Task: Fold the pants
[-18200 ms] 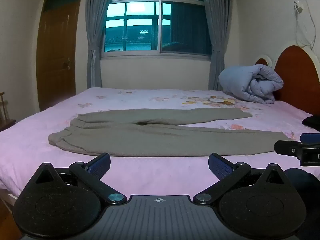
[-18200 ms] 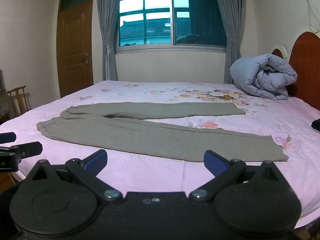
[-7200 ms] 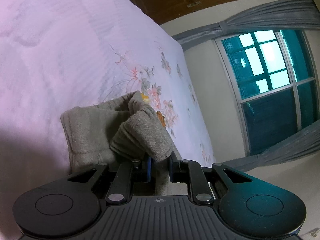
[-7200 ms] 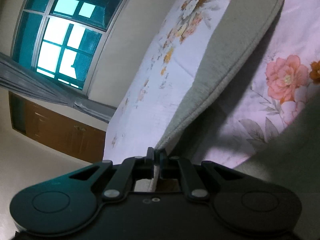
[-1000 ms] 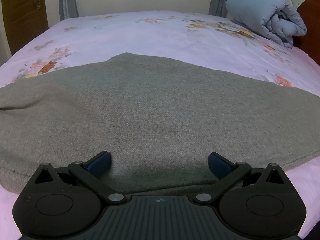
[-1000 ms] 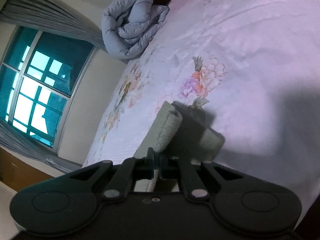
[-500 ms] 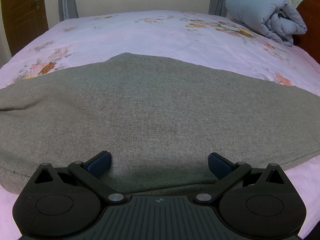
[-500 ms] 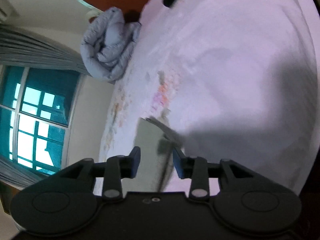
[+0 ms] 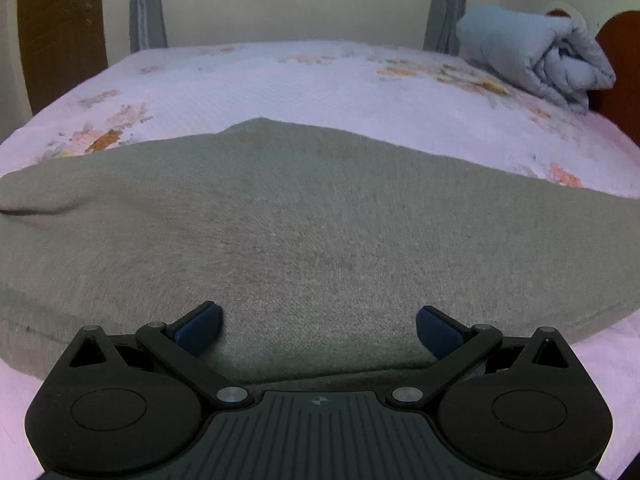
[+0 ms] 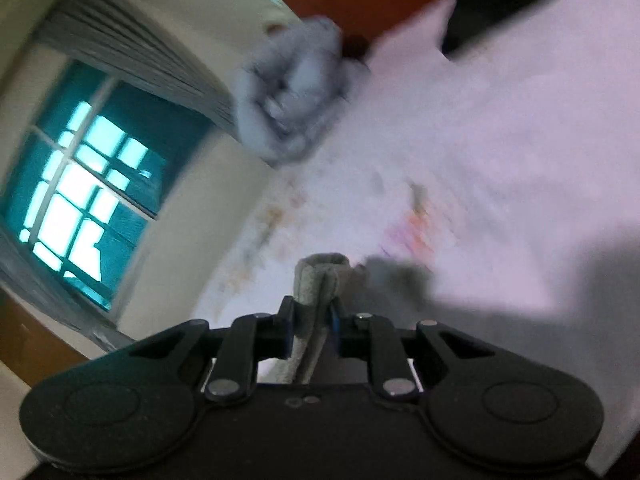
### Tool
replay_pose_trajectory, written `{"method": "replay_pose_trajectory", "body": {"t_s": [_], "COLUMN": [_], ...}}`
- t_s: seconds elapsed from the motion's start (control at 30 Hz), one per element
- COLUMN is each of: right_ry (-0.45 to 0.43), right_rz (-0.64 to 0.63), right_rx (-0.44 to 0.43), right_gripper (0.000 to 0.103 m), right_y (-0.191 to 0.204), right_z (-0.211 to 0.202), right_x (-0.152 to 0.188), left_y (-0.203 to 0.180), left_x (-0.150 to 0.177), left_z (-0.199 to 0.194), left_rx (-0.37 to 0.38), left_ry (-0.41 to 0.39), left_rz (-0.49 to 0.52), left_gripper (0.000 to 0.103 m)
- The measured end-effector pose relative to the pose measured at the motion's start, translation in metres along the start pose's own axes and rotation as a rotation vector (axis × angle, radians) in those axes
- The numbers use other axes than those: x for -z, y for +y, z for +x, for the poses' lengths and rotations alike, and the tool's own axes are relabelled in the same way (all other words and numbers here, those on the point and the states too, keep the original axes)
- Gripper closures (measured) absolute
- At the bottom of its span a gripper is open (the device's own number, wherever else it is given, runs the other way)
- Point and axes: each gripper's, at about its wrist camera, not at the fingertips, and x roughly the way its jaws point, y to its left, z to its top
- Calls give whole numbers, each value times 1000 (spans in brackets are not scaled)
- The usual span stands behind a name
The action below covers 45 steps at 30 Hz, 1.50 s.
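1 pants (image 9: 320, 216), grey, flat on 1 bed (image 9: 320, 76).
L gripper (image 9: 319, 322): fingers wide apart, nothing held. R gripper (image 10: 311, 326): clamped on pants edge. 1 rolled duvet (image 9: 536, 56).

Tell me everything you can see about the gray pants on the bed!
The gray pants look soft and fuzzy, like knit sweatpants. They lie flat across the pink flowery bedsheet, folded lengthwise into a long band, with a small crease at the left. The left gripper hangs open just above their near edge. In the blurry right wrist view, the right gripper is pinched shut on a bunched-up end of the pants.
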Motion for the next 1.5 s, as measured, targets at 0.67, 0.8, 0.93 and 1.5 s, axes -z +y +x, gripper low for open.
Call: {"method": "replay_pose_trajectory", "body": {"t_s": [0.67,0.8,0.93,1.5], "right_ry": [105,206,340,1012], "right_rz": [-175,-350,-473,-505], "right_rx": [-82,-214,-386,-430], "right_gripper": [77,76,62,72], "right_y": [58,145,244,340], "right_z": [-27,1,44,273], "right_x": [-8,3,28,265], "left_y": [100,175,244,319], "left_x": [-4,-3,12,16], "left_z": [-53,-68,-80,-24], "left_rx": [-102,-205,-265,-164], "left_ry": [-128,-123,-132,-70], "left_rz": [-121,-266,-437,-630], "left_gripper": [0,0,0,45]}}
